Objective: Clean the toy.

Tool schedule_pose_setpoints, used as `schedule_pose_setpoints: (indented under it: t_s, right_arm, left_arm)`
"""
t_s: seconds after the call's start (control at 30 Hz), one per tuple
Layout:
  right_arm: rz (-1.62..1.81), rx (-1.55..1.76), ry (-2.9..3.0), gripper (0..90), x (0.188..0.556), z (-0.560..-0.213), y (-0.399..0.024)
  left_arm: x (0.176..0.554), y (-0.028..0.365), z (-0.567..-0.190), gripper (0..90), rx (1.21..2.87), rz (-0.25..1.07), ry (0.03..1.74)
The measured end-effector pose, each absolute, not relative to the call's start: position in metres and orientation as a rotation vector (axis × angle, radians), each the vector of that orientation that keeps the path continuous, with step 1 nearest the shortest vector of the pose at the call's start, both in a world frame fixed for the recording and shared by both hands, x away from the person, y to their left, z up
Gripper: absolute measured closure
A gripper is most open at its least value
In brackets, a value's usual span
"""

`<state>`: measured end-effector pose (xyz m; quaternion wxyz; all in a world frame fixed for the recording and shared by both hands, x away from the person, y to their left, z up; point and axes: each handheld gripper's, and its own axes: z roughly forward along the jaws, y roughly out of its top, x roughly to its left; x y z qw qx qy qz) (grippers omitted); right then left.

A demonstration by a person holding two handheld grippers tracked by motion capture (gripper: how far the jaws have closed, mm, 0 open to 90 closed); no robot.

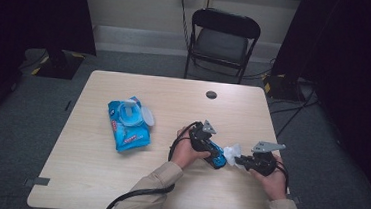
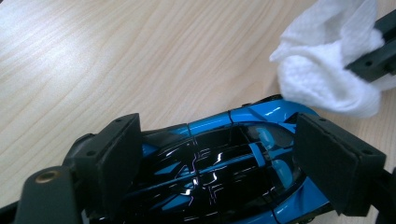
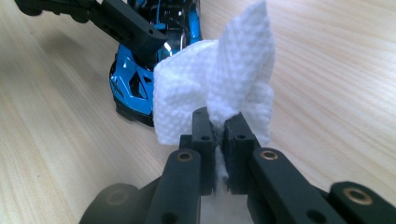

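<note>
A blue and black toy car (image 2: 219, 154) lies on the wooden table (image 1: 174, 98), and my left gripper (image 2: 217, 158) is shut on it, one pad on each side of its body. From above, the car (image 1: 216, 157) sits near the table's front right with the left gripper (image 1: 205, 143) over it. My right gripper (image 3: 218, 140) is shut on a crumpled white wipe (image 3: 219, 93). The wipe (image 2: 327, 70) touches the car's end (image 3: 135, 84). In the high view the wipe (image 1: 232, 152) sits between the car and the right gripper (image 1: 242, 160).
A blue wipes pack (image 1: 128, 124) with its lid flipped open lies left of centre on the table. A round cable hole (image 1: 211, 94) is near the far edge. A black folding chair (image 1: 222, 39) stands behind the table. Cables trail off the front edge.
</note>
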<state>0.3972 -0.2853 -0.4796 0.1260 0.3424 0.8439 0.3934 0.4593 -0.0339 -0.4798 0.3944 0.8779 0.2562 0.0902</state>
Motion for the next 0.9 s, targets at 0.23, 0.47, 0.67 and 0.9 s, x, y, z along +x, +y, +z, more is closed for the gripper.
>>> schedule_pose_setpoints:
  t_s: [0.23,0.47,0.67,0.9]
  right_arm:
    - [1.195,0.995,2.428,84.9,0.391,-0.471,-0.288]
    - [1.241,0.959,2.437,84.6,0.385,-0.462,-0.275]
    - [1.266,0.886,2.480,84.0,0.380,-0.458,-0.250]
    - [1.265,0.810,2.550,83.9,0.376,-0.462,-0.213]
  left_arm:
    - [0.458,-0.030,-0.473,19.3,2.197,0.214,0.617]
    - [0.451,-0.014,-0.454,19.4,2.167,0.228,0.597]
    - [0.443,0.014,-0.448,20.6,2.155,0.238,0.616]
    - [0.426,0.052,-0.445,20.7,2.119,0.250,0.654]
